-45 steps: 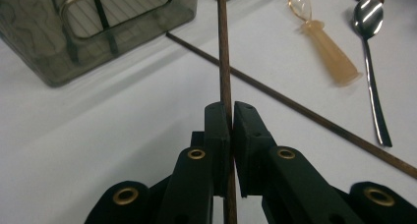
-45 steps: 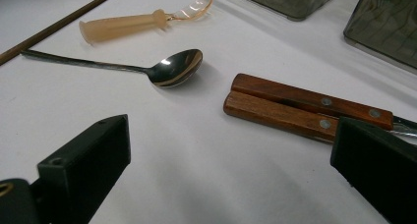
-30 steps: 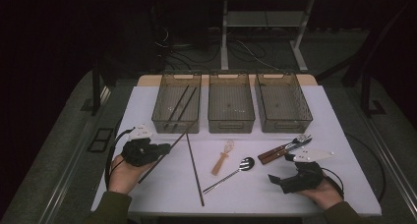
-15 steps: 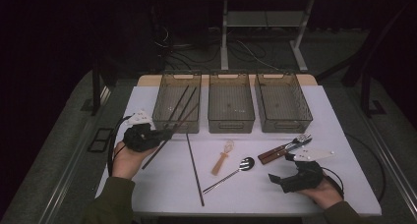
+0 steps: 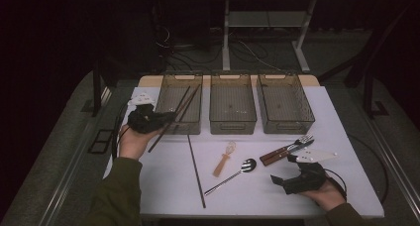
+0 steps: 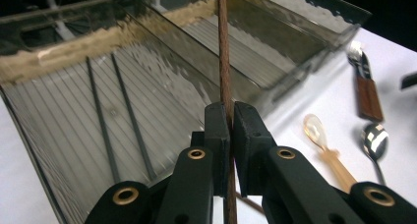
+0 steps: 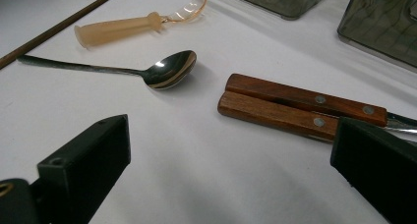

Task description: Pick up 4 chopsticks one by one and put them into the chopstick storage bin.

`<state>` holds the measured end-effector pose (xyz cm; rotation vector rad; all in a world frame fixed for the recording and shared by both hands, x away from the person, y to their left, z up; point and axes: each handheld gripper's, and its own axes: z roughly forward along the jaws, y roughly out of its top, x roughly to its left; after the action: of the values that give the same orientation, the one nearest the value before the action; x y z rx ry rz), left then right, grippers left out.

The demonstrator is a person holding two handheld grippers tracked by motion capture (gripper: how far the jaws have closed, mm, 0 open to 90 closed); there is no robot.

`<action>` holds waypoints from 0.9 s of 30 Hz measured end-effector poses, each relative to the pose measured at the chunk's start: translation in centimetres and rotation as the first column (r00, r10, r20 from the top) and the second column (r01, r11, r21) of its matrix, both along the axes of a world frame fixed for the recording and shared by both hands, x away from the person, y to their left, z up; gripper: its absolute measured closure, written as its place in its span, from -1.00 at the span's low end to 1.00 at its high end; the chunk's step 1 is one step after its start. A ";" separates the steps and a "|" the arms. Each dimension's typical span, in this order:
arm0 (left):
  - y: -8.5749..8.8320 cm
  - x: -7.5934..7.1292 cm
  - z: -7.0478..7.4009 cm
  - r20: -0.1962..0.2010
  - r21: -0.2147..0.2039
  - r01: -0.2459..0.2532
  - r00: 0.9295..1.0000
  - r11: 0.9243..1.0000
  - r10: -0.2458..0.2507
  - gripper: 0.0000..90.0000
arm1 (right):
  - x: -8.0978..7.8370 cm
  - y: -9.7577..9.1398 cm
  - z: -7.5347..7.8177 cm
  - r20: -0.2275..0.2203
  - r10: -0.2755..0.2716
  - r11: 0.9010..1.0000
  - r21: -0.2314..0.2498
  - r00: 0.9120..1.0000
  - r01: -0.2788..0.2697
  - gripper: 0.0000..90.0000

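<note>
The left tool (image 5: pixel 166 118) pinches a thin brown wooden chopstick (image 6: pixel 225 62) between its black jaws, which press together on the stick. In the high view the chopstick (image 5: pixel 174 121) hangs tilted, clear of the white tabletop (image 5: pixel 247 196), its far end over the leftmost of three clear grey plastic bins (image 5: pixel 179 109) lined up at the back. Two dark chopsticks (image 6: pixel 118 118) already lie inside that bin. The middle bin (image 5: pixel 232 103) and the right bin (image 5: pixel 285 103) stand just beside it. Another long dark chopstick (image 5: pixel 196 170) lies flat on the tabletop, next to a translucent amber plastic spoon (image 5: pixel 224 158) and a shiny metal spoon (image 5: pixel 233 175). A fork and a knife with brown wooden handles (image 7: pixel 295 108) lie side by side, touching. The right tool (image 5: pixel 281 182) rests low near them with its jaws spread wide and nothing between them.
</note>
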<state>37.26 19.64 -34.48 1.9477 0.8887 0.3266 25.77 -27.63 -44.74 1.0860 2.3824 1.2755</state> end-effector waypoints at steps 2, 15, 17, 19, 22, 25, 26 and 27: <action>-0.2 0.8 0.3 0.000 0.003 -0.009 1.000 1.000 0.009 0.89 | 0.0 0.0 0.0 0.004 0.001 1.000 0.000 1.000 -0.001 -0.97; -1.0 6.6 2.4 0.041 0.007 -0.086 0.995 0.996 0.086 0.89 | -0.2 -0.1 0.1 0.007 0.001 1.000 0.007 1.000 -0.001 -0.97; -1.1 7.4 2.6 0.047 0.004 -0.096 0.994 0.995 0.096 0.89 | -0.2 -0.1 0.1 0.007 0.003 1.000 0.007 1.000 -0.003 -0.97; -1.2 8.3 2.5 0.052 0.009 -0.103 0.993 0.995 0.102 0.89 | -0.2 -0.1 0.1 0.007 0.004 1.000 0.009 1.000 -0.004 -0.97; -1.5 9.3 2.1 0.053 0.025 -0.115 0.992 0.993 0.113 0.89 | -0.3 -0.2 0.1 0.009 0.006 1.000 0.009 1.000 -0.006 -0.97; -1.6 10.0 1.3 0.054 0.036 -0.127 0.991 0.991 0.125 0.89 | -0.3 -0.2 0.1 0.007 0.008 1.000 0.011 1.000 -0.008 -0.97; -1.6 10.2 1.0 0.046 0.039 -0.136 0.990 0.990 0.134 0.89 | -0.3 -0.1 0.1 0.007 0.010 1.000 0.010 1.000 -0.010 -0.97; -1.6 10.4 0.7 0.040 0.047 -0.134 0.990 0.990 0.133 0.89 | -0.3 -0.1 0.1 0.007 0.011 1.000 0.007 1.000 -0.011 -0.97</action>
<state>47.68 18.05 -33.82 1.9250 0.9976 0.4652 25.50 -27.75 -44.62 1.0695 2.3841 1.2898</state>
